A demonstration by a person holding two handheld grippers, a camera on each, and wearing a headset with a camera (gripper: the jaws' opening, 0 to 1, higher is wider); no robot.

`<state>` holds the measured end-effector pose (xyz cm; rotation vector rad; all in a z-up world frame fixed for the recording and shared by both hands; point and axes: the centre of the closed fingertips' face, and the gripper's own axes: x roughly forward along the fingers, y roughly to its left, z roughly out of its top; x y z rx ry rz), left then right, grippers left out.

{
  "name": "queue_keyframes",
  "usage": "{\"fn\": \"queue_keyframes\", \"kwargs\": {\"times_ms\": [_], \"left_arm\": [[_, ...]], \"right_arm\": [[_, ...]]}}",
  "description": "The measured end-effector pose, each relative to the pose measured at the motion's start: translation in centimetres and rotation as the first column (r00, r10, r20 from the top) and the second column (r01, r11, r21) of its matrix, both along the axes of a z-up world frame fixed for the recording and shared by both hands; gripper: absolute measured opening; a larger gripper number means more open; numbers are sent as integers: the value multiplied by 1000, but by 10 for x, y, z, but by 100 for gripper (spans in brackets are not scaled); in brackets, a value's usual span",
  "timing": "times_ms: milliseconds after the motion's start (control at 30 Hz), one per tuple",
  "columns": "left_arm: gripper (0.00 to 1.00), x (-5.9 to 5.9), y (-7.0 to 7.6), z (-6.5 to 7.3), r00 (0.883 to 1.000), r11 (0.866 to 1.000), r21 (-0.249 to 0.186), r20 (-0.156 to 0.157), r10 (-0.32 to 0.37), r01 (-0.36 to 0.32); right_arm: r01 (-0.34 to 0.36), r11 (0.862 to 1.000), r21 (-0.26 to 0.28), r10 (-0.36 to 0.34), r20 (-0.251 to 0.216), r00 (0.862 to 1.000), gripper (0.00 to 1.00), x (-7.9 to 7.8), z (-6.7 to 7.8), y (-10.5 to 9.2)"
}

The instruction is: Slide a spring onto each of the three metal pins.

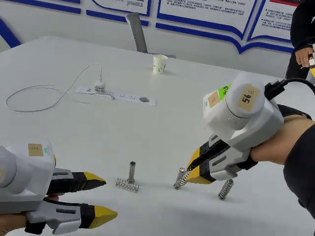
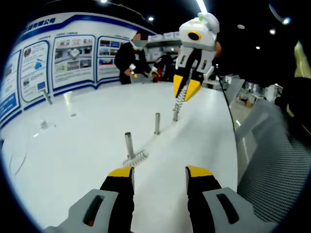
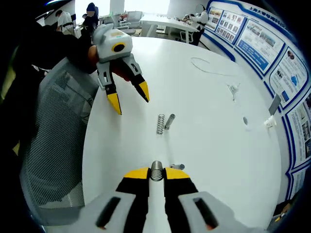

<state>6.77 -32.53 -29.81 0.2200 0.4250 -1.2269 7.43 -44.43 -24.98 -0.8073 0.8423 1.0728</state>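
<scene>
My right gripper (image 1: 193,170) is shut on a spring (image 1: 180,178) that slants down to the white table beside a short metal pin (image 3: 177,166). The same held spring (image 3: 156,171) sits between the jaws in the right gripper view. Another pin (image 1: 132,172) stands upright and bare, with a loose spring (image 1: 127,185) lying at its foot. A third spring (image 1: 225,189) leans to the right of the right gripper; I cannot tell if a pin is inside it. My left gripper (image 1: 106,199) hovers open and empty at the lower left, aimed at the bare pin (image 2: 129,144).
A white power strip (image 1: 118,96) with a cable (image 1: 39,93) and a paper cup (image 1: 160,64) lie farther back on the table. A chair back (image 1: 137,32) stands behind it, a person (image 1: 301,29) at the far right. A mesh chair (image 2: 277,165) is beside the table edge.
</scene>
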Motion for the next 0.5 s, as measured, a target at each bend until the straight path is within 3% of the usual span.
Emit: {"fn": "queue_keyframes", "kwargs": {"times_ms": [500], "left_arm": [[43,-1,-1,0,1000,1000,0,0,-1,1]], "right_arm": [[26,999,-36,-26,-10,1000,12,23,-1,-15]]}}
